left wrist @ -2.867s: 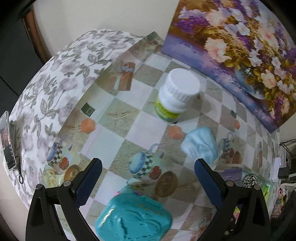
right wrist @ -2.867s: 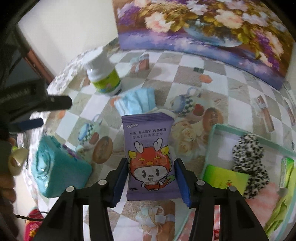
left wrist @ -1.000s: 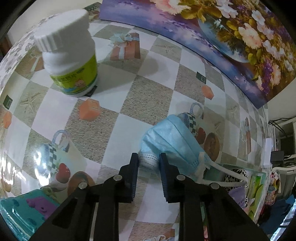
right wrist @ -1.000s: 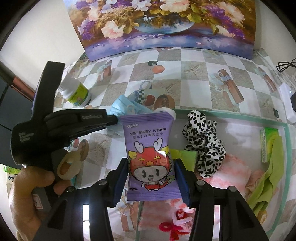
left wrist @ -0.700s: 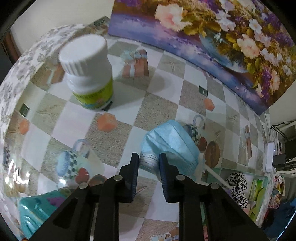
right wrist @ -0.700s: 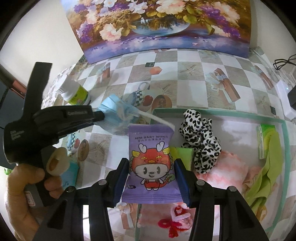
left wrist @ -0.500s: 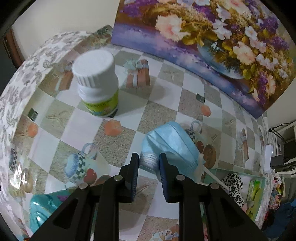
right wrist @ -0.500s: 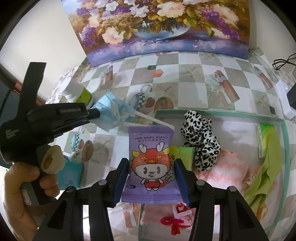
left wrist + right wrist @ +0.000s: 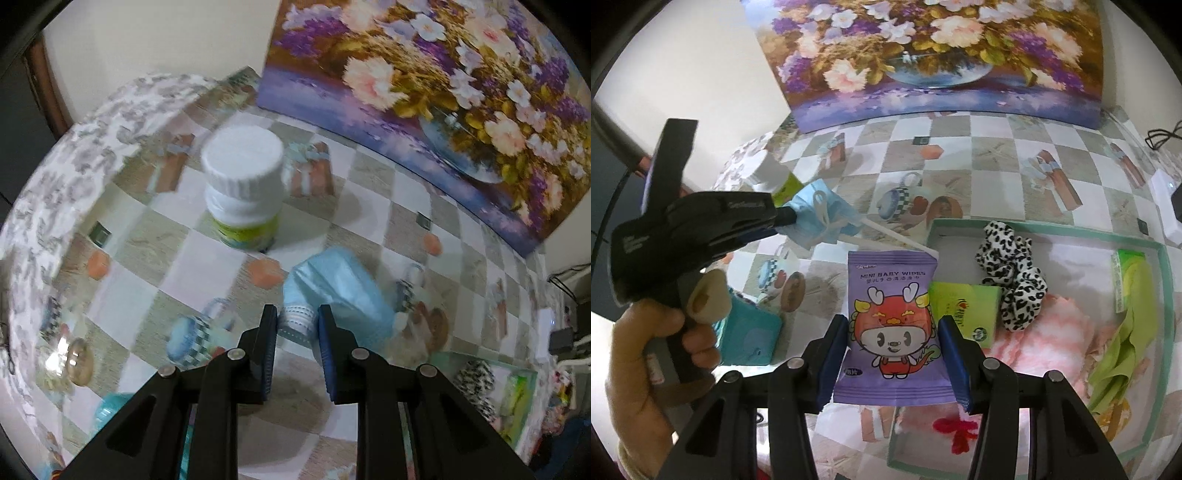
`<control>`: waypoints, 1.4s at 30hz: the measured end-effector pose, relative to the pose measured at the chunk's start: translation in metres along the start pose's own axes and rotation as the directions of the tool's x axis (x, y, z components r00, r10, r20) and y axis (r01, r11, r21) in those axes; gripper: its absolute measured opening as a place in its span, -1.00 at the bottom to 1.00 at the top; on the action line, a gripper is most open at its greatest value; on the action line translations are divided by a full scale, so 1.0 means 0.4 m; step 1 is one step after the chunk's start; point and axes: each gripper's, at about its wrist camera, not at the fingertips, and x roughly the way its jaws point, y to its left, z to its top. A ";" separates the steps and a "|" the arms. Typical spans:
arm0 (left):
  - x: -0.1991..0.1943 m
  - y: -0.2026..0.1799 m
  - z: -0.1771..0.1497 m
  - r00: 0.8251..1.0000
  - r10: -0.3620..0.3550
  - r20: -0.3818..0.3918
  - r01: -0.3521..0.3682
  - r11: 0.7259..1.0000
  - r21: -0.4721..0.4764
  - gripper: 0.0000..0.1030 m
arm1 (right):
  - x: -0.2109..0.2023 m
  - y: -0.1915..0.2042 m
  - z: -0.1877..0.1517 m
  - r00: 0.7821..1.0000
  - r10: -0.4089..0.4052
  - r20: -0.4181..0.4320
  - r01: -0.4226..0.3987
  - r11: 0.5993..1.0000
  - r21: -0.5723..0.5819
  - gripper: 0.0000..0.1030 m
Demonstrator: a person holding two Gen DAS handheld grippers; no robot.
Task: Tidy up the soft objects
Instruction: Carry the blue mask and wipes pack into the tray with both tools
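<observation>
Wipes in a purple cartoon-printed packet (image 9: 894, 325) sit clamped in the right gripper (image 9: 893, 354) above the green-rimmed tray (image 9: 1161, 332), while farther off the left gripper (image 9: 297, 325) pinches a pale blue face mask (image 9: 341, 291) whose dangling white ear loop (image 9: 897, 232) may snag the tray edge.

The purple wipes packet (image 9: 892, 325), at the centre of the right wrist view, carries the printed words "MINI BABY WIPES" near its top edge, above a cartoon dragon figure. A line of smaller characters sits just beneath that title, too small to read, and a small mark at the packet's lower left corner is also unclear. The black body of the left hand-held gripper (image 9: 786, 218), at the left of the same view, bears raised lettering that cannot be made out. The white bottle (image 9: 243, 192) in the left wrist view has a yellow-green label whose print is blurred.
</observation>
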 end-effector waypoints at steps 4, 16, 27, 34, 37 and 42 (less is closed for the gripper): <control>-0.004 0.019 0.010 1.000 -0.010 0.007 0.010 1.000 -0.021 -0.56 | -0.005 0.002 -0.001 1.000 0.021 -0.001 -0.021 1.000 -0.004 0.03; -0.125 0.027 -0.003 0.995 -0.062 0.072 0.064 0.998 -0.018 -0.56 | -0.044 0.001 0.002 0.998 -0.032 0.050 0.031 0.999 0.016 0.03; -0.284 0.029 -0.048 0.974 -0.136 0.181 0.134 0.991 0.022 -0.56 | -0.172 0.019 -0.016 0.969 -0.123 0.215 0.114 0.992 0.056 0.03; -0.361 0.006 -0.086 0.953 -0.215 0.214 0.204 0.976 0.070 -0.56 | -0.238 -0.033 -0.041 0.934 -0.213 0.286 0.185 0.975 0.122 0.03; -0.386 -0.009 -0.104 0.945 -0.243 0.220 0.227 0.969 0.096 -0.56 | -0.273 -0.085 -0.059 0.912 -0.269 0.308 0.221 0.958 0.183 0.03; -0.405 -0.048 -0.142 0.932 -0.302 0.200 0.276 0.950 0.146 -0.56 | -0.322 -0.179 -0.090 0.876 -0.366 0.315 0.276 0.915 0.294 0.03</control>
